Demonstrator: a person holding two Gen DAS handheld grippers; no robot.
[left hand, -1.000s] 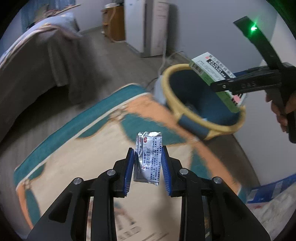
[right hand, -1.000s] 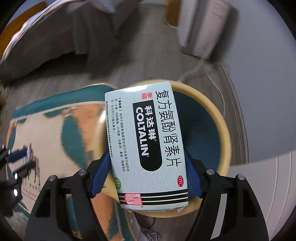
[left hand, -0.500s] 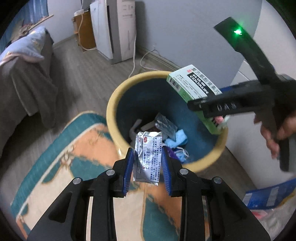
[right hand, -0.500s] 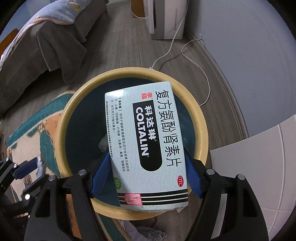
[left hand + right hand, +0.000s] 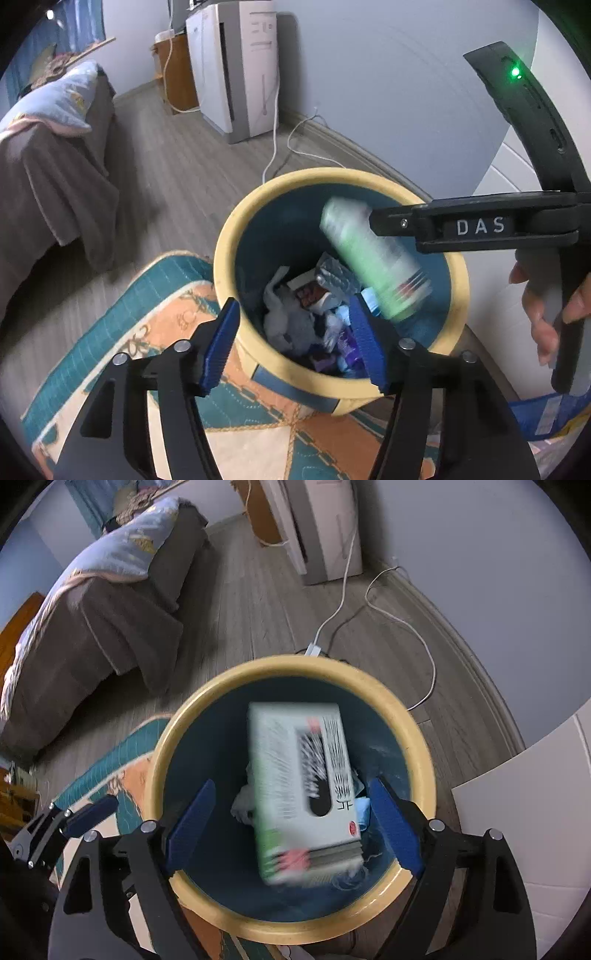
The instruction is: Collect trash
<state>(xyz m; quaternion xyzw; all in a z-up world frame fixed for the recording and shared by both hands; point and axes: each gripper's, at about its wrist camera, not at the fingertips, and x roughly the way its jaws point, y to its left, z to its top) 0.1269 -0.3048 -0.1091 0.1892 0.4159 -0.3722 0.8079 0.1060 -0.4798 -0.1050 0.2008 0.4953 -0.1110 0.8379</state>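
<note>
The box (image 5: 303, 794), a flat rectangular carton in white and green with black print, is blurred and loose in the air inside the mouth of the bin (image 5: 413, 731), touching neither pad. In the left wrist view the box (image 5: 373, 258) shows as a pale green smear tilted over the bin's hollow. The bin (image 5: 229, 236) is round, with a thick smooth yellow rim and a dark blue inner wall. At its bottom lies a heap of trash (image 5: 314, 306): crumpled grey tissue, a silvery foil blister sheet, small cartons and purple wrappers.

The right gripper (image 5: 291, 819) hangs over the bin with its jaws spread wide and released, ribbed blue pads on black arms either side of the box. The left gripper (image 5: 295, 339) is also released, jaws apart and bare, at the bin's near rim.

The bin stands on a woven rug (image 5: 155, 314) in teal, orange and cream, on grey plank floor. A white cable (image 5: 399, 616) loops nearby, and a brown-draped bed (image 5: 92, 627) lies beyond.
</note>
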